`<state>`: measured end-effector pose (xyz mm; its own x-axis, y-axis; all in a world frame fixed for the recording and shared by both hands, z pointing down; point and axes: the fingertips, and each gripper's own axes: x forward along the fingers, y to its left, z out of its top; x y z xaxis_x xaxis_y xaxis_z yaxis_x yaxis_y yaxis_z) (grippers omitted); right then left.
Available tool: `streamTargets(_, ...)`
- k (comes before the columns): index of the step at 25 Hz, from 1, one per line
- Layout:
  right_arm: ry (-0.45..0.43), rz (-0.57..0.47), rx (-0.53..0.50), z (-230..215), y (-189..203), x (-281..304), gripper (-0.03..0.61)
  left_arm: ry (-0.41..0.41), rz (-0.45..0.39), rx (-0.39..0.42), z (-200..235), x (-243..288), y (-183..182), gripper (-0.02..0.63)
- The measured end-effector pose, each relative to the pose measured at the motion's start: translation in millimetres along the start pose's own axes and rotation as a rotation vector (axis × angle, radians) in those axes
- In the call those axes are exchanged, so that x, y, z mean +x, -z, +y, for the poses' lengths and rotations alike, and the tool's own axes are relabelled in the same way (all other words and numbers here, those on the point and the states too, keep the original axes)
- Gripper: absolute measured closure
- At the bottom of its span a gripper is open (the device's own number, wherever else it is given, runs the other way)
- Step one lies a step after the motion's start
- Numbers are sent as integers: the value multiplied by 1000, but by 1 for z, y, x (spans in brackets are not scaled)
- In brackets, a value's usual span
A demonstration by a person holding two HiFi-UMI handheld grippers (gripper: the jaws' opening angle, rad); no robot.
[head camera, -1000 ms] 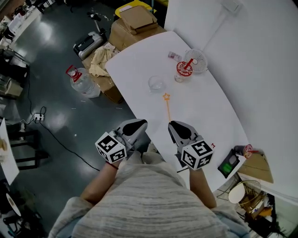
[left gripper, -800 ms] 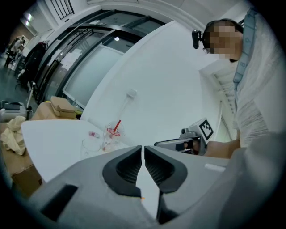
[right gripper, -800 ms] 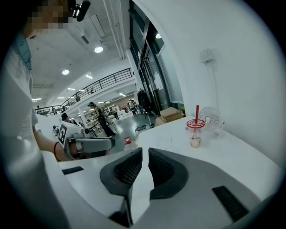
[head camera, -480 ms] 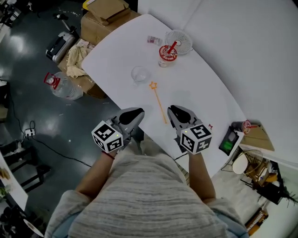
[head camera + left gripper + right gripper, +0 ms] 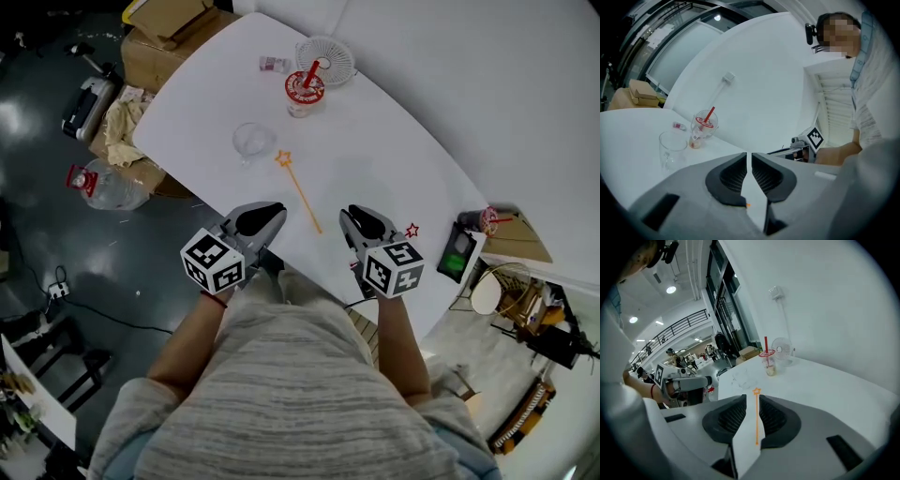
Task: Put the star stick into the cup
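Note:
An orange star stick (image 5: 300,194) lies flat on the white table (image 5: 394,141), its star end pointing at a clear empty cup (image 5: 253,141). Both grippers hover at the table's near edge. My left gripper (image 5: 266,217) is left of the stick's tail, its jaws together with only a slit, nothing between them. My right gripper (image 5: 360,221) is right of the tail, and its jaws are opening. In the right gripper view the stick (image 5: 756,420) shows through the gap of the right gripper (image 5: 752,401), lying on the table untouched, with the cup (image 5: 743,376) beyond.
A red-lidded drink cup with a straw (image 5: 304,91), a small white fan (image 5: 325,58) and a small packet (image 5: 273,65) stand at the far end. A dark device with a green screen (image 5: 457,253) lies near the right edge. Cardboard boxes and a water jug (image 5: 94,183) sit on the floor at left.
The head view has shifted, so the table things sit further up and left in it. The stick still lies on the table, and both grippers stay at the near edge.

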<state>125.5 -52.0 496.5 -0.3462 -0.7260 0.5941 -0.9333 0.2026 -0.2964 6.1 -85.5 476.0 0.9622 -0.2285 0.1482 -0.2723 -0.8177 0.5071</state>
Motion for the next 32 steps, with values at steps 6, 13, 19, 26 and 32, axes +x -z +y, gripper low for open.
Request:
streamTargets(6, 70, 14, 44, -23, 16, -9, 480, 44, 45, 0, -5, 20, 8, 588)
streamTargets(13, 177, 37, 136, -58, 45, -27, 469, 101, 100, -1, -15, 43, 18, 588)
streamTargets(19, 272, 56, 249, -92, 77, -47, 469, 142, 144, 3, -23, 55, 28, 588)
streamTargets(26, 355, 91, 312, -118, 110, -62, 463, 166, 182, 0, -28, 66, 37, 588)
streamTargets(32, 409, 143, 389, -136, 142, -68, 458, 171, 196, -1, -29, 71, 43, 588)
